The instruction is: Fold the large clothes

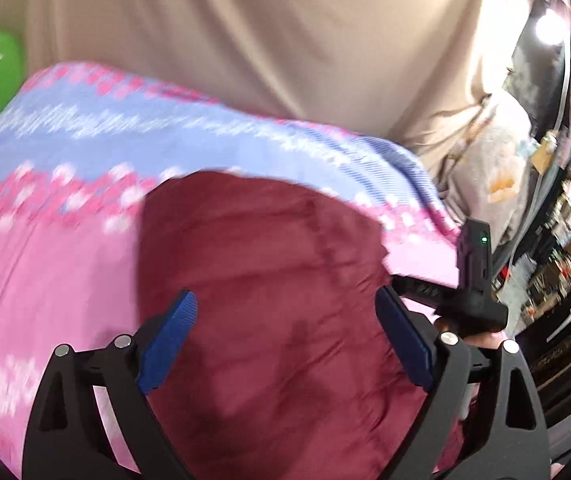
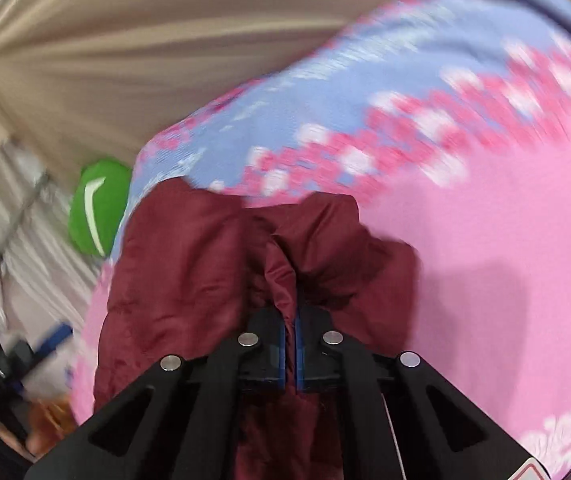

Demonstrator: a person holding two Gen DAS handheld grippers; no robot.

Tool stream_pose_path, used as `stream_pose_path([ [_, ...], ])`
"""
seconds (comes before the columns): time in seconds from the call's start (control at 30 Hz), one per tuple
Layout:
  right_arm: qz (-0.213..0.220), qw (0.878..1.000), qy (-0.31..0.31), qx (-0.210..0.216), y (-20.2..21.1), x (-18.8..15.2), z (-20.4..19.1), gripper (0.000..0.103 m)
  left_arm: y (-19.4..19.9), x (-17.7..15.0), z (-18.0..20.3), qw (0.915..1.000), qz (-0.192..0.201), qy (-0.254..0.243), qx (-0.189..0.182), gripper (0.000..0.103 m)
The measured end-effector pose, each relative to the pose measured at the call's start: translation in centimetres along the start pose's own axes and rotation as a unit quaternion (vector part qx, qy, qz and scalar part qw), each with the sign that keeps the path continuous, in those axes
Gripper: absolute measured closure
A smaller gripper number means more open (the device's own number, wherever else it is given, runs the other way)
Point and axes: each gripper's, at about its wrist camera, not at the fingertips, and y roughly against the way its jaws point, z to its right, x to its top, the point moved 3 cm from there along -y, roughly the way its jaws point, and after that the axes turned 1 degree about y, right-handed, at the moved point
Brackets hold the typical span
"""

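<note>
The left tongs [image 1: 285, 316] are held wide apart, angled down over the maroon garment [image 1: 269, 280], gripping nothing. The right tongs [image 2: 290, 320] are clamped on a bunched fold of it. The garment is spread on the pink-and-blue blanket [image 2: 485, 240]; its long axis cannot be told.

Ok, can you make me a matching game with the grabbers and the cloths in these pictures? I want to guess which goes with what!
Things:
1. left gripper
2. right gripper
3. maroon garment
4. green thing

States:
A. pinched in a fold
B. wide open, holding nothing
C. beside the pink and blue blanket
D. shut tight on cloth

Pairs: 1-B, 2-D, 3-A, 4-C
</note>
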Motion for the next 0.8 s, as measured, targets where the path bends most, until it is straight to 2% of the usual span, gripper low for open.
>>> stream_pose_path([
  [0.07,0.001,0.998,0.053,0.018,-0.3,0.5,-2.8,0.099,-1.4,0.9,1.0,0.9999,0.005,-0.003,-0.009,0.015],
  [0.17,-0.018,0.996,0.082,0.038,-1.8,1.0,-4.7,0.1,-3.8,2.3,1.5,0.9993,0.008,0.008,-0.035,0.015],
  [0.27,-0.075,0.994,0.06,0.056,-5.7,1.2,-3.7,0.1,-7.5,2.7,0.9,0.9989,-0.023,0.019,-0.037,0.015],
  [0.3,-0.1,0.991,0.042,0.079,-7.1,0.9,-2.8,0.1,-8.5,2.5,0.7,0.9985,-0.035,0.024,-0.035,0.015],
  [0.4,-0.125,0.984,0.018,0.128,-8.6,0.2,-1.3,0.099,-10.2,2.0,0.6,0.9973,-0.05,0.03,-0.044,0.015],
  [0.5,-0.11,0.986,0.002,0.128,-7.1,-0.1,-0.1,0.098,-11.0,1.1,1.6,0.9964,-0.06,0.013,-0.059,0.015],
  [0.53,-0.098,0.988,0.001,0.119,-5.8,-0.3,0.4,0.093,-11.1,0.8,1.8,0.9959,-0.062,0.01,-0.065,0.015],
  [0.57,-0.083,0.991,0.002,0.101,-4.3,-0.4,0.9,0.081,-11.2,0.5,1.9,0.9957,-0.065,0.006,-0.066,0.015],
  [0.6,-0.06,0.996,0.004,0.069,-2.4,-0.5,1.5,0.074,-11.4,-0.1,2.3,0.9956,-0.068,-0.008,-0.064,0.015],
  [0.67,-0.018,1.0,0.013,0.017,1.0,-0.5,2.3,0.07,-11.7,-0.7,2.8,0.9955,-0.07,-0.027,-0.057,0.014],
  [0.7,0.0,1.0,0.019,0.009,2.8,-0.4,2.2,0.07,-11.9,-1.2,3.2,0.9953,-0.072,-0.041,-0.05,0.014],
  [0.8,0.015,0.999,0.024,0.037,4.8,0.4,0.7,0.07,-12.3,-1.9,4.0,0.9946,-0.074,-0.064,-0.033,0.013],
])
